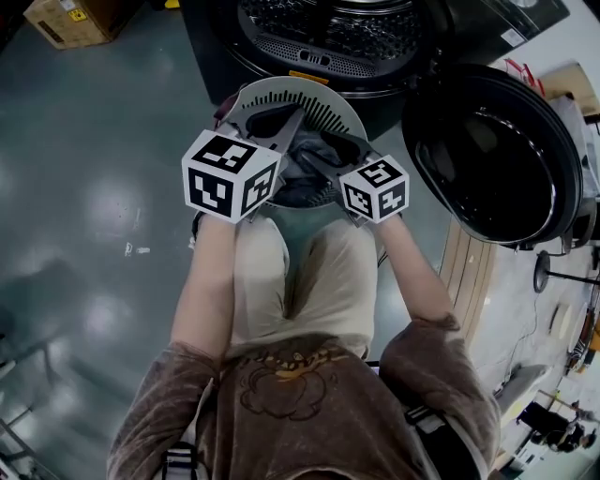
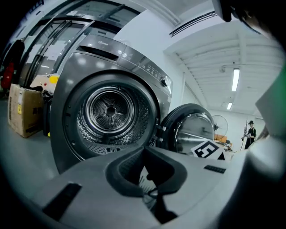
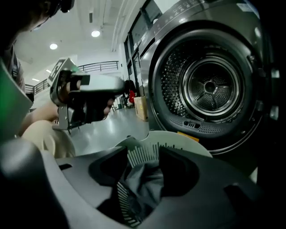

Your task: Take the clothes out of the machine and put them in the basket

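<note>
The only print sharp enough to make out is the black-and-white square pattern on the marker cubes (image 1: pixel 230 175). The lettering on the machine's (image 2: pixel 67 103) upper panel and the yellow label on the cardboard box (image 1: pixel 70 19) at the upper left of the head view are too small to read. An orange sticker (image 1: pixel 308 77) sits on the lower lip of the machine's opening. The round door (image 1: pixel 497 150) hangs open at the upper right, taking up the floor beside the drum (image 3: pixel 210 87), which shows bare metal. A white slatted basket (image 1: pixel 323 101) stands on the glossy grey floor (image 1: pixel 94 187) just in front of the machine, and dark grey clothes (image 1: pixel 302 169) lie inside it. Both forearms reach forward over the person's knees, side by side, with the grippers angled towards each other above the basket. The right claw (image 3: pixel 144 154) is released, its jaws apart with the clothes showing between them. The left claw (image 2: pixel 144 154) is drawn together at the tips, gripping nothing.
</note>
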Demonstrator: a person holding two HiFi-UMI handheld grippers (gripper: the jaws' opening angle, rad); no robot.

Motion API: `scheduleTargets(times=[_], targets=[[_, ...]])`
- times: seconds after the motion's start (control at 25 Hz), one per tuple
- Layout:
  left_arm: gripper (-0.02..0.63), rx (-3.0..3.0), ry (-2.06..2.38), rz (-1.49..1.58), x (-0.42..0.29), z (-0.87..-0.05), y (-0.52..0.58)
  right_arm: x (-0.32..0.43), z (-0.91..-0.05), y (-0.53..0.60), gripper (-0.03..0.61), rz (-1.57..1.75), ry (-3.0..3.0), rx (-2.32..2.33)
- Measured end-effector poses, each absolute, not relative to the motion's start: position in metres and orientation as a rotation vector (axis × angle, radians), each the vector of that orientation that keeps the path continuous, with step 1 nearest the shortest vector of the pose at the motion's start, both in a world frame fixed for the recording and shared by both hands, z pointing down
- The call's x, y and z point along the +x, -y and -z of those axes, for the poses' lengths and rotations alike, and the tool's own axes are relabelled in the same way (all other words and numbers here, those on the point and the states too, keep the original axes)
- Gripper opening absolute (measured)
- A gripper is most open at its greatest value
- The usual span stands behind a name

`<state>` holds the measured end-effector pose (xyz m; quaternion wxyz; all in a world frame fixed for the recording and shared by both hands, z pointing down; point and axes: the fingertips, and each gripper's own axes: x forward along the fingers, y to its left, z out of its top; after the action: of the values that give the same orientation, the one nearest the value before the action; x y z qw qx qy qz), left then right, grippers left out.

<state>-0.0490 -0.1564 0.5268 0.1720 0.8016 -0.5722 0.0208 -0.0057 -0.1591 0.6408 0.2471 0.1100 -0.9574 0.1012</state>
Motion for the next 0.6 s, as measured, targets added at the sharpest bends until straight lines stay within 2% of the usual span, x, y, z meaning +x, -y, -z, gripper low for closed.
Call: scheduleTargets(times=[0.32,0.6], targets=[[0.008,2.248,1.706,0.1,-0.077,-0.504,0.174,-0.017,-0.594,0.194,0.229,-0.353,2.729,0.396],[0.008,2.217,1.643,0.146,-0.101,-0.418,0.183,-0.019,-0.484,0.201,0.206,-0.487,2.784,0.473]])
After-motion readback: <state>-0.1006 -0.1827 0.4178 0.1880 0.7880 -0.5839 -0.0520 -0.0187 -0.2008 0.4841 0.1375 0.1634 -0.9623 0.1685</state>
